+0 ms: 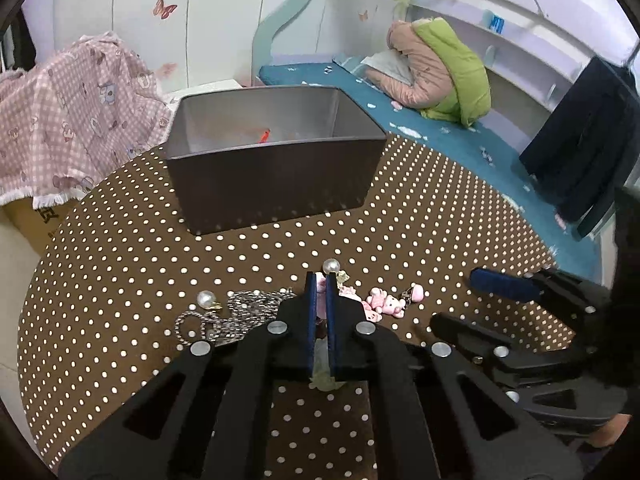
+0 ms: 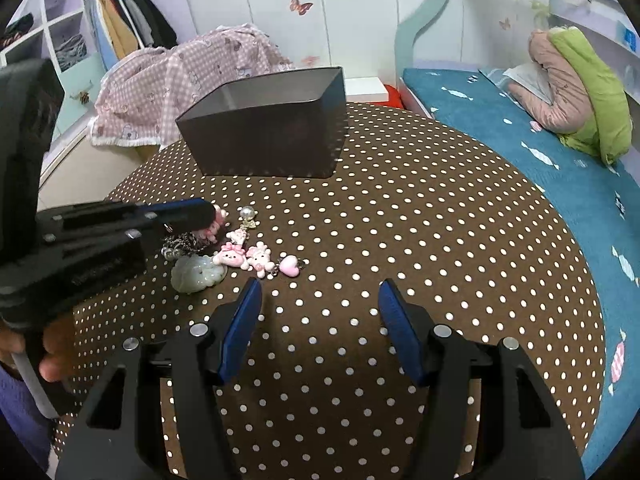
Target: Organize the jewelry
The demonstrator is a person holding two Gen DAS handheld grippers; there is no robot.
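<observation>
A dark metal box [image 1: 272,184] stands open at the far side of the dotted table; a small red item [image 1: 264,135] lies inside. It also shows in the right wrist view [image 2: 268,140]. My left gripper [image 1: 320,280] is shut on a pink charm [image 1: 321,285] amid the jewelry pile; from the right wrist view it shows as [image 2: 212,214]. Around it lie a pearl [image 1: 331,266], a second pearl [image 1: 206,299], a silver chain [image 1: 240,312], pink bunny charms [image 2: 244,258], a pink heart [image 2: 289,266] and a pale jade pendant [image 2: 196,274]. My right gripper [image 2: 320,292] is open and empty, just right of the pile.
The round table has a brown polka-dot cloth [image 2: 420,240]. A pink checked cloth [image 2: 180,80] lies behind the box. A blue bed [image 2: 540,148] with a green and pink jacket [image 2: 576,92] runs along the right. A dark garment [image 1: 580,136] hangs at the right.
</observation>
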